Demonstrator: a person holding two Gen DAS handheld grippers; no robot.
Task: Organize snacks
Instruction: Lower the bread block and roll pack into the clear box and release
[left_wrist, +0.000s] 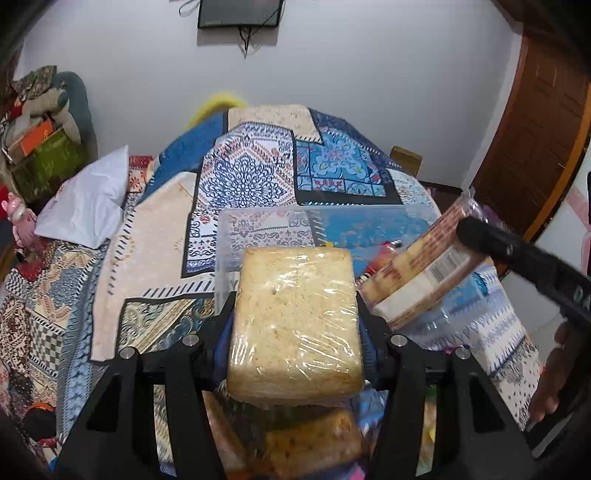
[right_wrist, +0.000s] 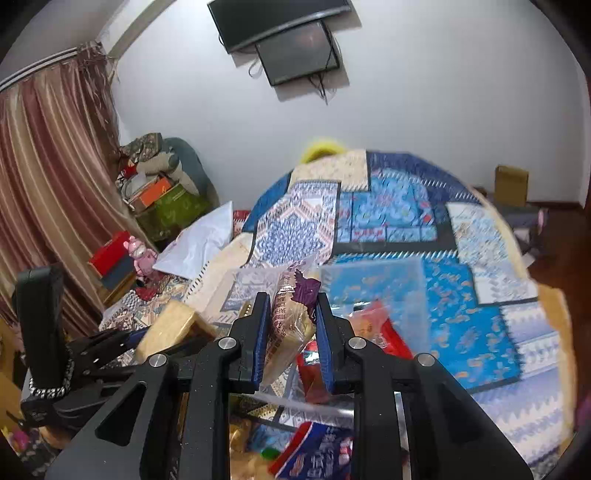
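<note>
Upright, wafer pack lengthwise between pads.

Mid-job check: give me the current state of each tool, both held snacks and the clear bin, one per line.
Left tool: shut on the wrapped bread block.
Wrapped bread block: held off the table, plastic wrap intact.
Right tool: shut on the wafer pack.
Wafer pack: sealed, gripped upright between the pads.
Clear bin: lid off, a red packet inside.
</note>
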